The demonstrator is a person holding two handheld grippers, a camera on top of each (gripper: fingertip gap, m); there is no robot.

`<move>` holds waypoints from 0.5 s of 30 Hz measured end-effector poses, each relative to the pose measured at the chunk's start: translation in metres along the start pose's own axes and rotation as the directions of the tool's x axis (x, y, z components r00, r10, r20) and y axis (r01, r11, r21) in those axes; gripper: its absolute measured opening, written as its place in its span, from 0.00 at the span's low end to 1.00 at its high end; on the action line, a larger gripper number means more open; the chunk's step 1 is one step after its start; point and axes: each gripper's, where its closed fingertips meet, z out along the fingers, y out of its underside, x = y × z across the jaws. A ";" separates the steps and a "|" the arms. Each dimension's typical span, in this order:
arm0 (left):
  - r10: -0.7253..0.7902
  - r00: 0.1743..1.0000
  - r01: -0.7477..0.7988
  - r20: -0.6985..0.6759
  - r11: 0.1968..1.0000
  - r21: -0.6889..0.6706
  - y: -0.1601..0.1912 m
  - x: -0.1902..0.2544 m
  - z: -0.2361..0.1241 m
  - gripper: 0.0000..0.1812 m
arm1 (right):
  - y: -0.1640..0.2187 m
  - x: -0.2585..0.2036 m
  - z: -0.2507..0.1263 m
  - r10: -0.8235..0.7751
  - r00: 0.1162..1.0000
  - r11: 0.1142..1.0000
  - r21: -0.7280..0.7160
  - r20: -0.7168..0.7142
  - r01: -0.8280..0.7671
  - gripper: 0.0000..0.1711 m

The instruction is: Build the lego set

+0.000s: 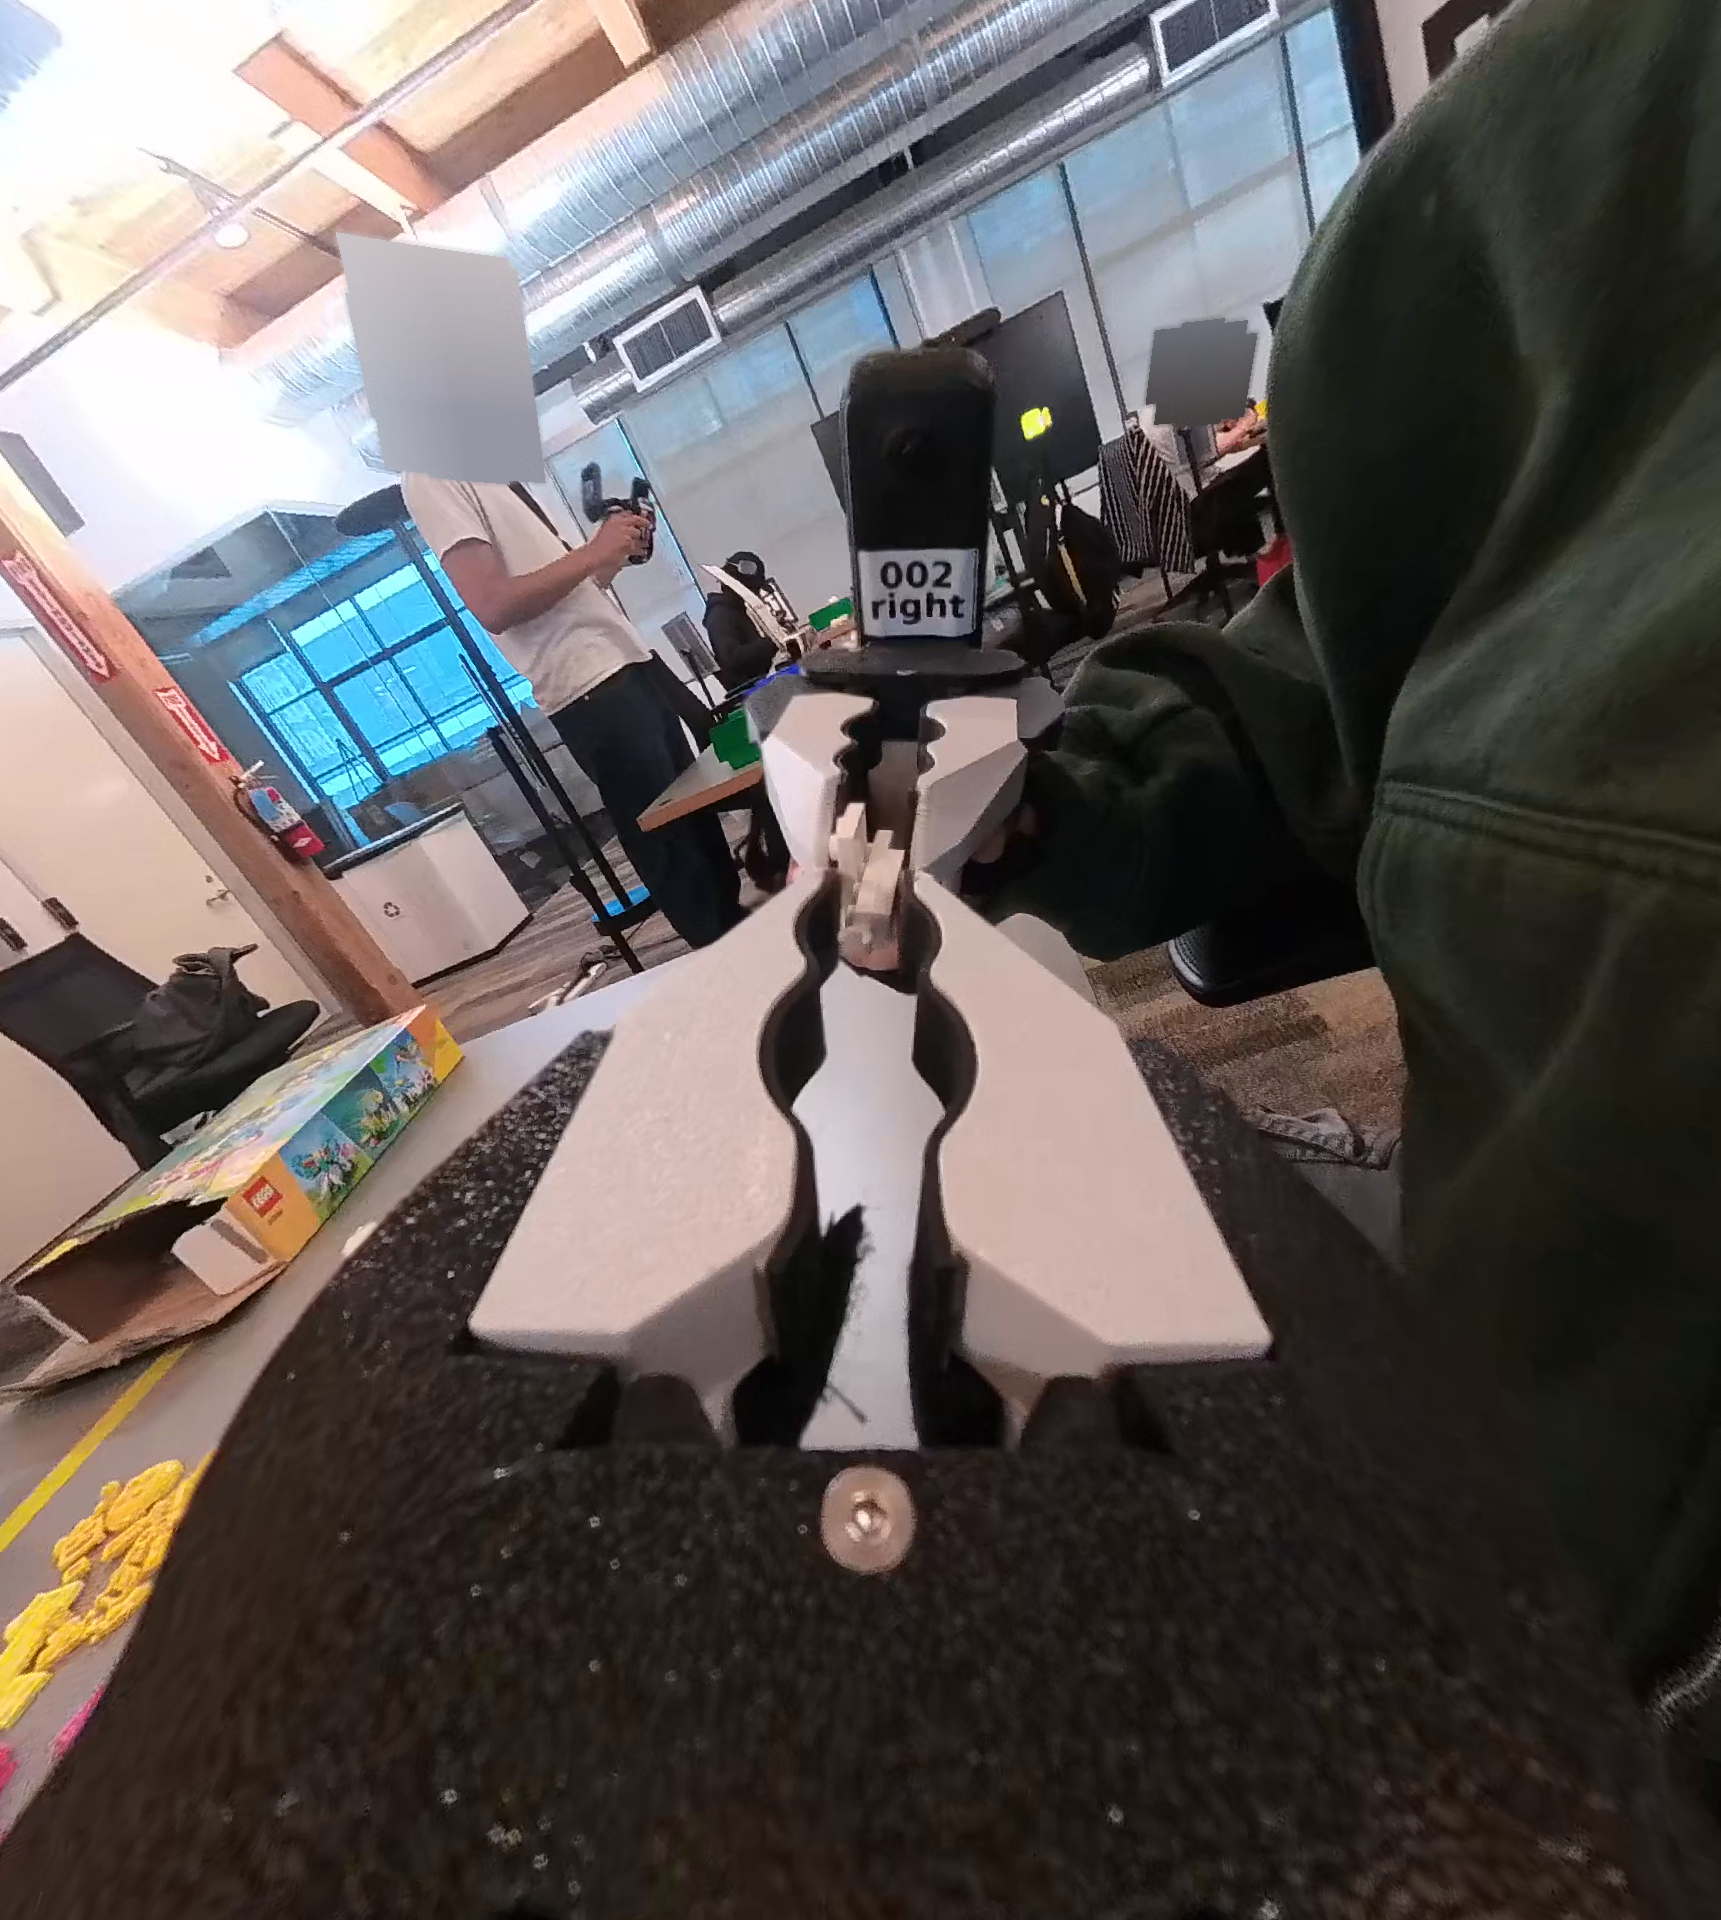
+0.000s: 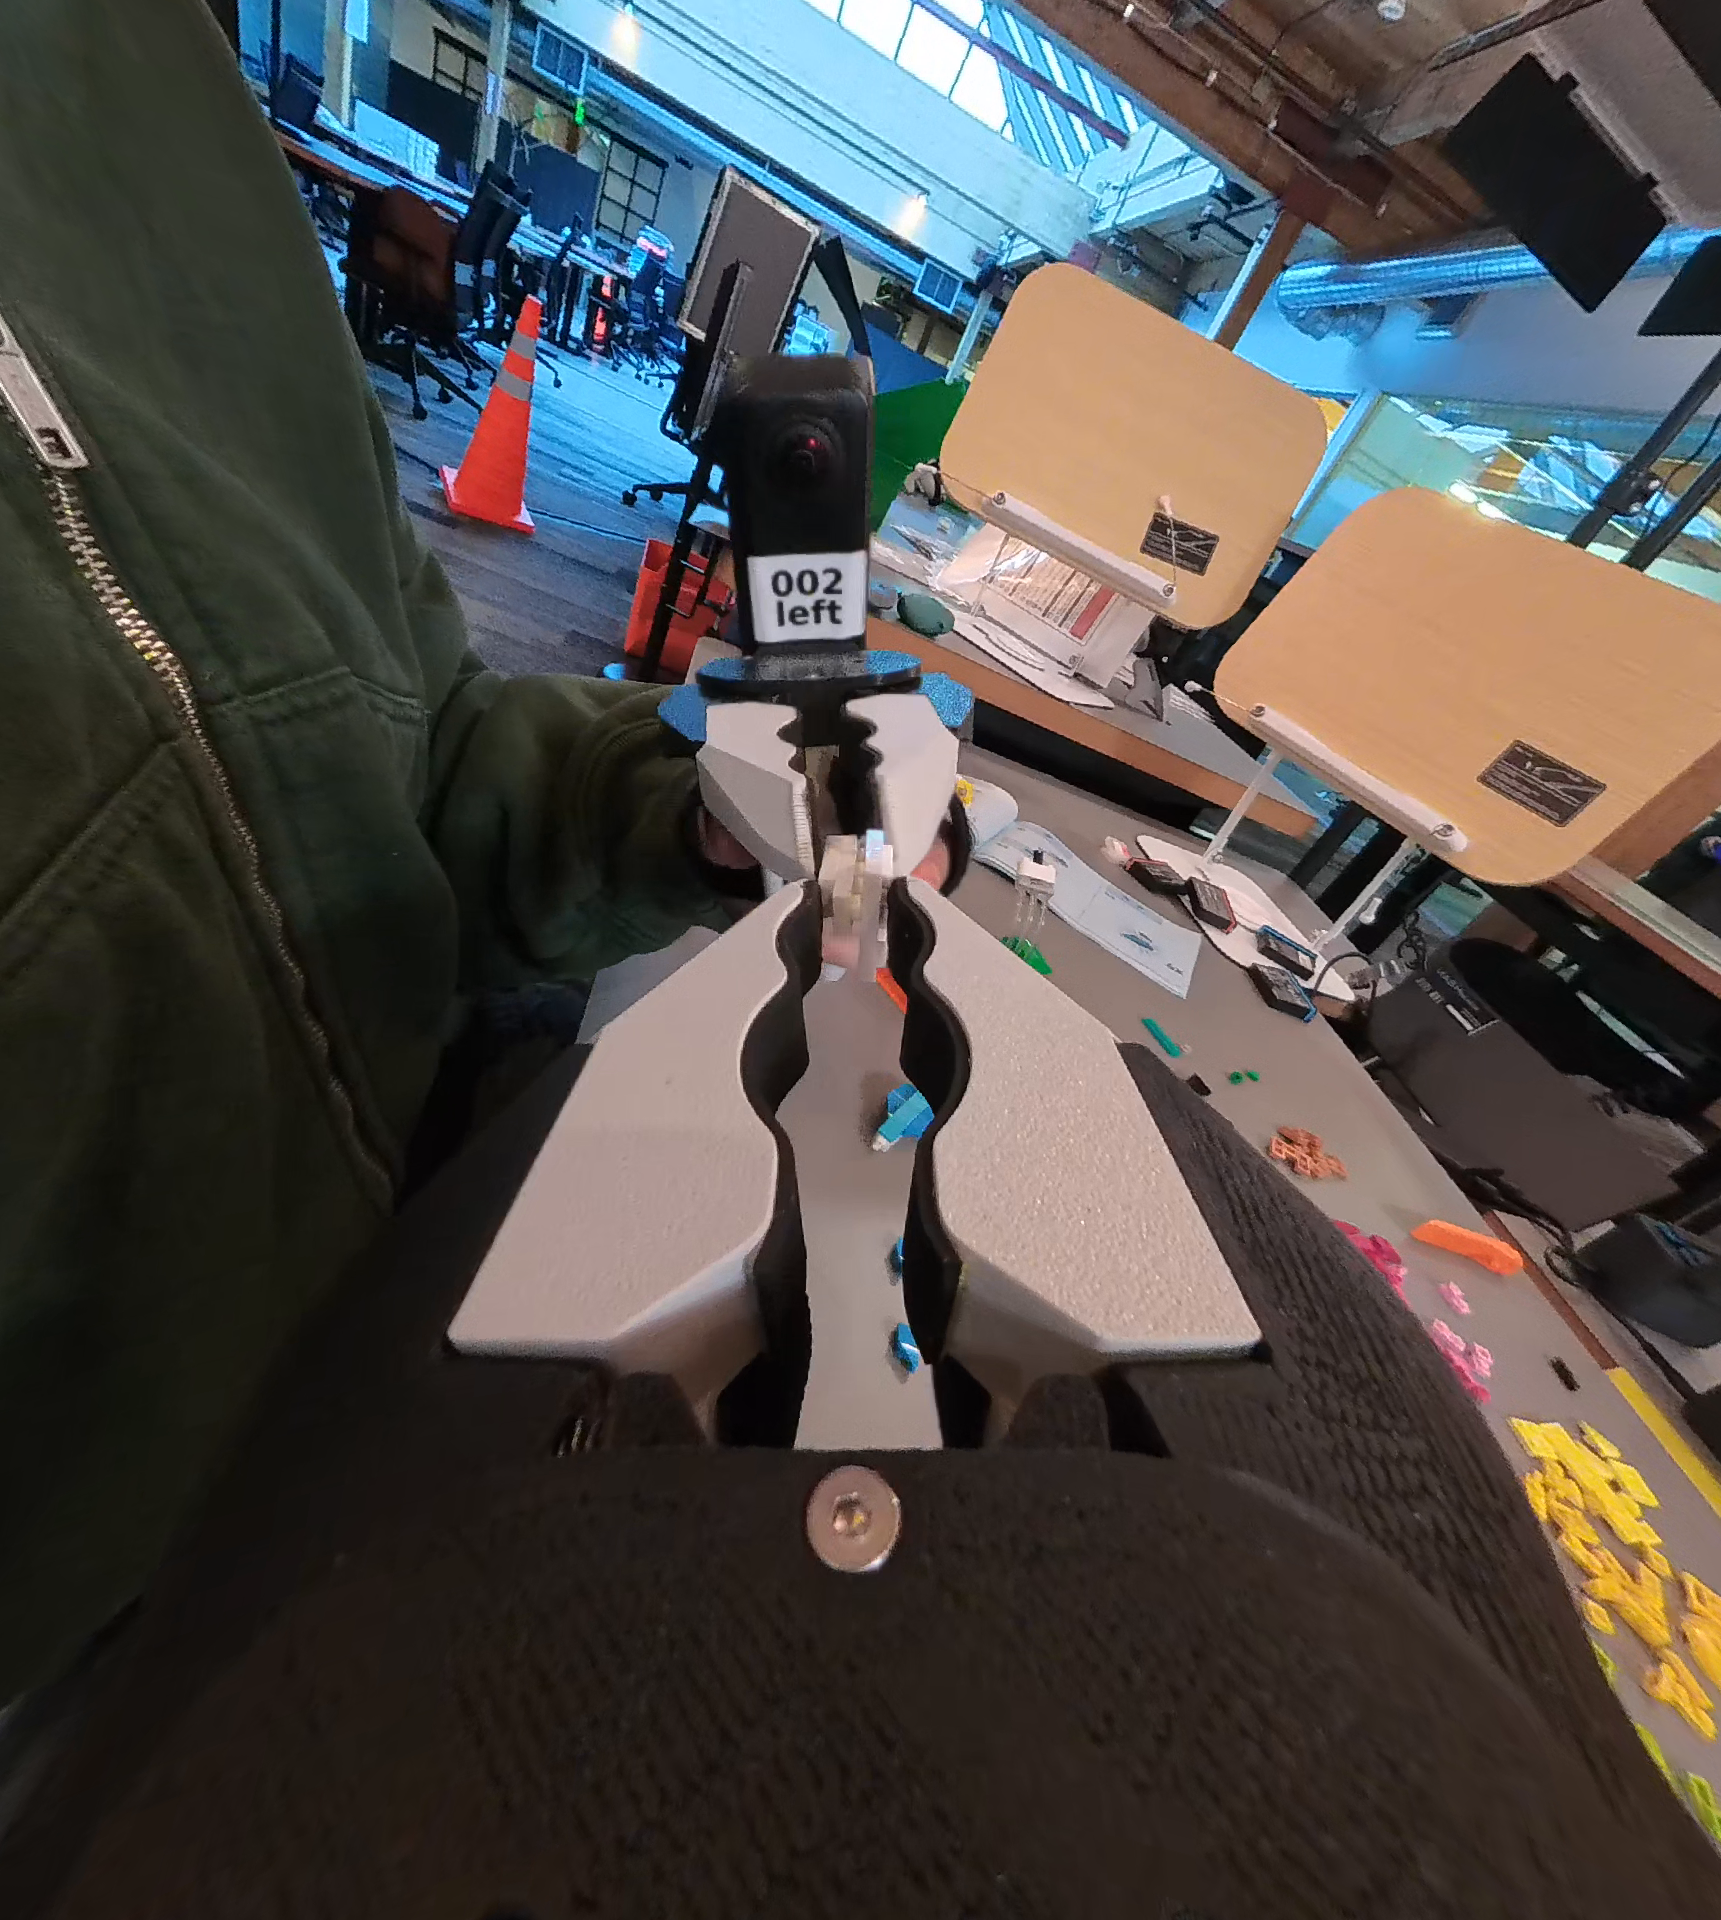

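Observation:
A small white lego assembly (image 1: 864, 883) is held in the air between my two grippers, which face each other tip to tip. In the left wrist view my left gripper (image 1: 866, 920) is shut on its near end, and the right gripper (image 1: 882, 795) clamps its far end. In the right wrist view my right gripper (image 2: 854, 914) is shut on the white assembly (image 2: 851, 883), and the left gripper (image 2: 835, 821) holds it from the other side. The join between the parts is hidden by the fingers.
A person's green jacket (image 2: 108, 727) is close beside both grippers. On the grey table (image 2: 1251, 1091) lie a blue piece (image 2: 903, 1120), an orange piece (image 2: 1469, 1247), pink pieces (image 2: 1407, 1278), yellow pieces (image 2: 1645, 1579) and an instruction booklet (image 2: 1095, 904). An opened lego box (image 1: 316, 1132) lies at the table's edge. Only a small space, under 4 cm, lies between the two pairs of fingers. Both grippers' tips are roughly 20 cm from the blue piece (image 2: 903, 1120).

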 end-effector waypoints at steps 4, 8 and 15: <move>0.007 1.000 -0.007 0.023 1.000 0.006 0.000 -0.003 0.000 0.03 | 0.000 0.004 -0.001 -0.055 0.998 0.998 -0.013 -0.037 0.054 0.07; -0.029 1.000 0.029 -0.009 0.998 0.051 -0.003 0.001 0.000 0.03 | -0.003 0.001 0.000 -0.104 0.994 0.995 -0.017 -0.030 0.103 0.07; -0.053 0.997 0.059 -0.061 0.993 0.105 -0.012 0.007 -0.001 0.03 | -0.010 -0.006 -0.001 -0.091 0.996 0.996 -0.007 0.014 0.091 0.06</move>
